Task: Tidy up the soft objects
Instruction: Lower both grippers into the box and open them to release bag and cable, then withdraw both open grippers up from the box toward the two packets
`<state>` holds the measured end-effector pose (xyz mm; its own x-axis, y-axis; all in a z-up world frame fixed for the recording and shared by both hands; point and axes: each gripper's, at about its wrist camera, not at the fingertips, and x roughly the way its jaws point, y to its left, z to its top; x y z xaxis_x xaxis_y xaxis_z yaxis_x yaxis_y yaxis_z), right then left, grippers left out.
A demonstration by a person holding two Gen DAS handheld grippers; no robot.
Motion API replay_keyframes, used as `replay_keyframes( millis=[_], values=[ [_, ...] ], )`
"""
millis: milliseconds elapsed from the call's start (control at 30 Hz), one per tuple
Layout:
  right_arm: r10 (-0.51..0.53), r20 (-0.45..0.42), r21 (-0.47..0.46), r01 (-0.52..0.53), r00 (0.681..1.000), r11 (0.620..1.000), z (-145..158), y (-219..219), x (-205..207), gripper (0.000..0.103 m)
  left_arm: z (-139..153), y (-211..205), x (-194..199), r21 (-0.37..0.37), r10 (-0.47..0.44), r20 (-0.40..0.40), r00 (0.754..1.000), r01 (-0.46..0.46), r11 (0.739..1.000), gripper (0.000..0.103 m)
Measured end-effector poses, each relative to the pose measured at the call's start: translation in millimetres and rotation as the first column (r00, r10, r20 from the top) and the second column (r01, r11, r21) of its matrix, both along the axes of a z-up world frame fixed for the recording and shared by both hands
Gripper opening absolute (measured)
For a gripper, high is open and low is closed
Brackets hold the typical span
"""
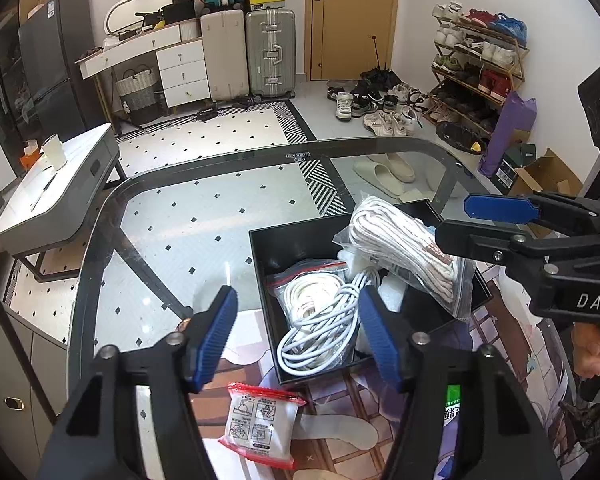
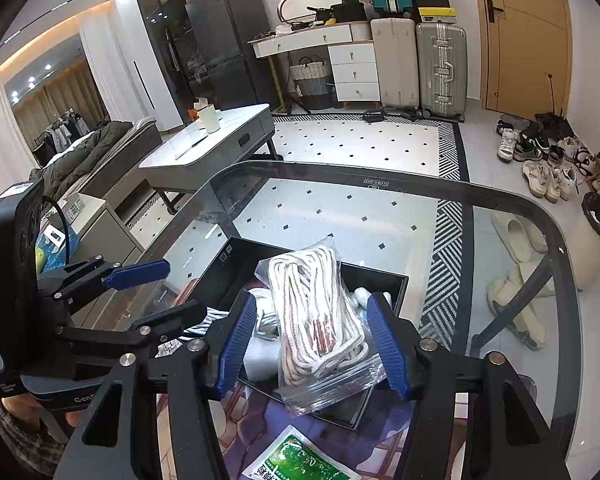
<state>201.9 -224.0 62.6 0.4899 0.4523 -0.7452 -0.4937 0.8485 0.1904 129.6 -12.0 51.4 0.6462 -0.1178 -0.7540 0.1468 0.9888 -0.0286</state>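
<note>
Table: my glass table [image 1: 188, 216] carries everything.
Box: black box [image 2: 384, 276] holds the white cable [image 1: 320, 332].
Rope bag: bagged rope [image 2: 320, 320] leans on the box's rim.
Right gripper [image 2: 312, 344]: spread wide around the bag, not clamping.
Left gripper [image 1: 296, 336]: my fingers gape over the box, holding nothing.
Packet: red-edged packet [image 1: 260, 424] lies just before the box.

We are in a home: suitcases [image 1: 270, 54] by a door [image 1: 352, 20], a shoe rack [image 1: 480, 64], a fridge [image 2: 228, 40], a bed [image 2: 96, 152].
</note>
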Motion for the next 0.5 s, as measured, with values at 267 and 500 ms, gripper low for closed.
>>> replay_keyframes(
  millis=[267,500],
  values=[
    [-0.004,0.010,0.015,0.004,1.000,1.000,8,-14,-15,0.085,4,17,-14,-0.020,0.025,0.007,1.000,-0.025,0.999,0.086],
    [0.002,0.023,0.015,-0.003,1.000,1.000,13,-24,-29,0.096,1,24,-27,-0.009,0.034,0.001,0.999,-0.034,0.999,0.103]
  ],
)
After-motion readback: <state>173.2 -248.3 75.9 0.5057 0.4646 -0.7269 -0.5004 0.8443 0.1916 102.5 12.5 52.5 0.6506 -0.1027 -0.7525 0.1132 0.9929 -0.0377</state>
